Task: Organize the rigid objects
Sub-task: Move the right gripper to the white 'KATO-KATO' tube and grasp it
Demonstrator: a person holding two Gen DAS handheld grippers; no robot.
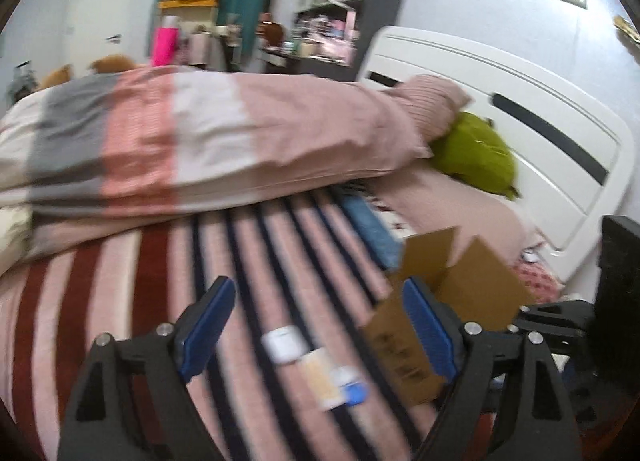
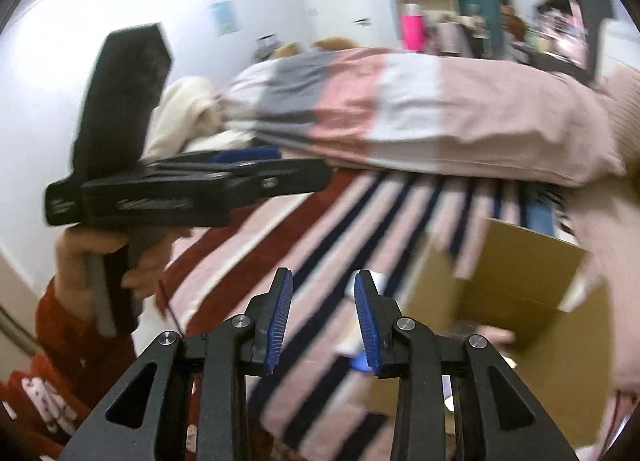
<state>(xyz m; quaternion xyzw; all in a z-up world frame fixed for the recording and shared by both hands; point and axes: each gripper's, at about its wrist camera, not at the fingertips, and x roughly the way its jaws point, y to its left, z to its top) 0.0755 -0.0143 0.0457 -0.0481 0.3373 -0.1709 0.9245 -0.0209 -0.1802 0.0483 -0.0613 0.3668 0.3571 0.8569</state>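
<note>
Two spread ribbed-blue-padded tools, left tool (image 1: pixel 316 325) and right tool (image 2: pixel 324 321), above striped blanket (image 1: pixel 132 301), beside cardboard box (image 1: pixel 472 285).

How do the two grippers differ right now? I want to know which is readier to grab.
The left gripper has its fingers spread wide, with a small white case on the bed between them; the right gripper is open more narrowly, with only striped bedding between its fingers. Both are empty, with blue pads, near the cardboard box.
</note>
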